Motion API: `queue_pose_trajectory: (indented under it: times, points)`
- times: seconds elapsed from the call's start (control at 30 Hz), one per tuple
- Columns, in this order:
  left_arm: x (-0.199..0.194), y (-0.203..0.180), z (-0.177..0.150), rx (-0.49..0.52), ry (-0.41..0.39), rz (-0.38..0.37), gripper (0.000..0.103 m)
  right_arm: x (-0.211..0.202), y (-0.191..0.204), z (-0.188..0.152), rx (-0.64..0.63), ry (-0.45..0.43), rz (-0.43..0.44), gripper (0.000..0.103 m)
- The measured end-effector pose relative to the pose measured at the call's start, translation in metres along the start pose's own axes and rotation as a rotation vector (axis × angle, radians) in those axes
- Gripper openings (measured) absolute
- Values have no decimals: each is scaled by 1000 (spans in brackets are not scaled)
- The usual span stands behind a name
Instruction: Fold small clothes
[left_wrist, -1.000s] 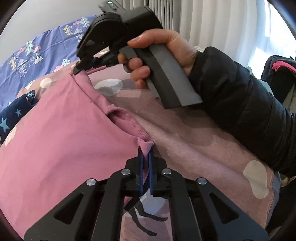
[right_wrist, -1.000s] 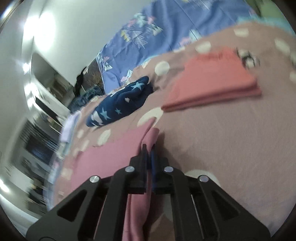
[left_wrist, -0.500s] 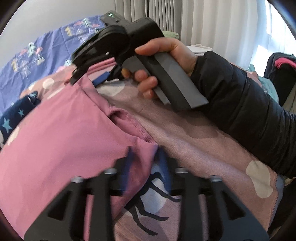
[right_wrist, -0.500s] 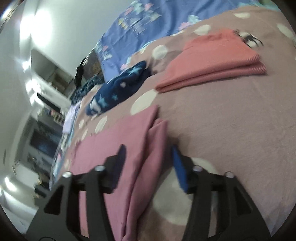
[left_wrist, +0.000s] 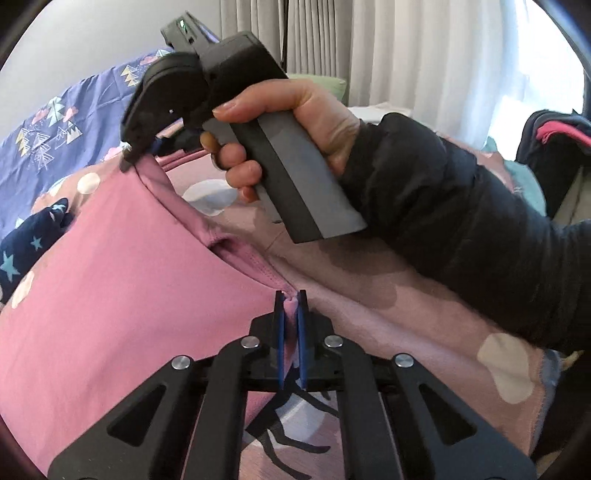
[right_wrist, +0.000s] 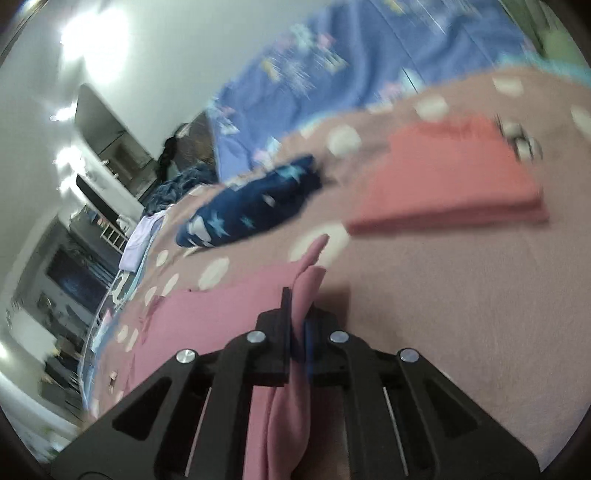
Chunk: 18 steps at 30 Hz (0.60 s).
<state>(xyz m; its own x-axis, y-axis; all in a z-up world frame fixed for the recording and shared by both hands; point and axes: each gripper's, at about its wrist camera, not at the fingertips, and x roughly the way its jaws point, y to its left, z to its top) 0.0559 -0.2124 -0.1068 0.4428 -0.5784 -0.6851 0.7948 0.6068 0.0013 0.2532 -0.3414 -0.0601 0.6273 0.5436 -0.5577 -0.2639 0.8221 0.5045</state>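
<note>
One garment folded, another gripped by both claws on the bed

The pink garment (left_wrist: 122, 295) is clenched by left gripper (left_wrist: 291, 314) and right gripper (right_wrist: 297, 314); the coral piece (right_wrist: 450, 181) lies folded, the navy one (right_wrist: 251, 206) unfolded.

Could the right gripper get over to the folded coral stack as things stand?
Probably not yet: the right gripper is shut on the pink garment, so it is occupied. The bedspread between it and the coral stack looks bare, so once it lets go, likely yes.
</note>
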Motion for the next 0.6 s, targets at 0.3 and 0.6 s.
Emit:
queue_pose_trajectory:
  times: [0.3, 0.6]
  points:
    - [28, 6, -3, -3, 97, -25, 10, 23, -46, -17, 74, -22, -140, 27]
    - [7, 9, -5, -21, 33, 33, 20, -39, 0, -47, -100, -136, -366, 26]
